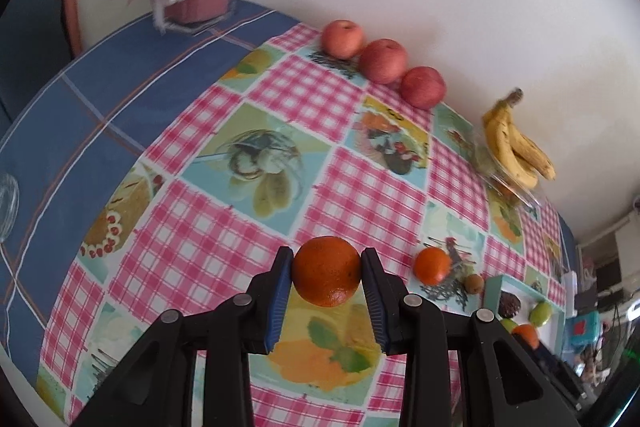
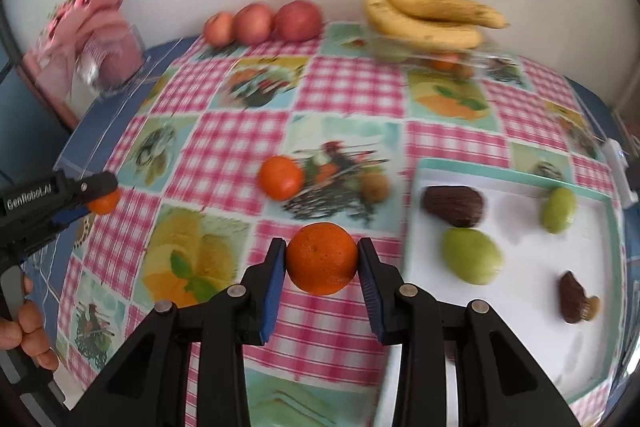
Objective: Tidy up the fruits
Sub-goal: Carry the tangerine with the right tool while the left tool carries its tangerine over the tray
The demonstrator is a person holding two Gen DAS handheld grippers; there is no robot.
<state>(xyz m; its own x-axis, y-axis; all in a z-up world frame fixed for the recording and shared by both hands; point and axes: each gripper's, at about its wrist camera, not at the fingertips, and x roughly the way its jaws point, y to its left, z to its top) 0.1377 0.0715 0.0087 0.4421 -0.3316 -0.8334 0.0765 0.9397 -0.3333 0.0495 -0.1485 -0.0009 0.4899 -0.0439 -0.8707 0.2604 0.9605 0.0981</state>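
Orange tangerines [image 1: 326, 271] [image 2: 321, 258] being clamped, one per gripper — left gripper [image 1: 326, 277], right gripper [image 2: 322, 263]; apples [image 1: 382, 61] lining up at wall, third tangerine [image 2: 280, 177] and kiwi [image 2: 374, 187] waiting on cloth.

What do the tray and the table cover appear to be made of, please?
Tray: probably plastic or melamine, a smooth white base with a teal rim. Table cover: likely wipe-clean vinyl oilcloth, with printed pink gingham and fruit pictures lying flat and slightly glossy.

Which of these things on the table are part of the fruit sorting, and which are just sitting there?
In the job: orange in left gripper, orange in right gripper, loose orange, apples, bananas, white tray.

Just there: pink bouquet, patterned tablecloth.
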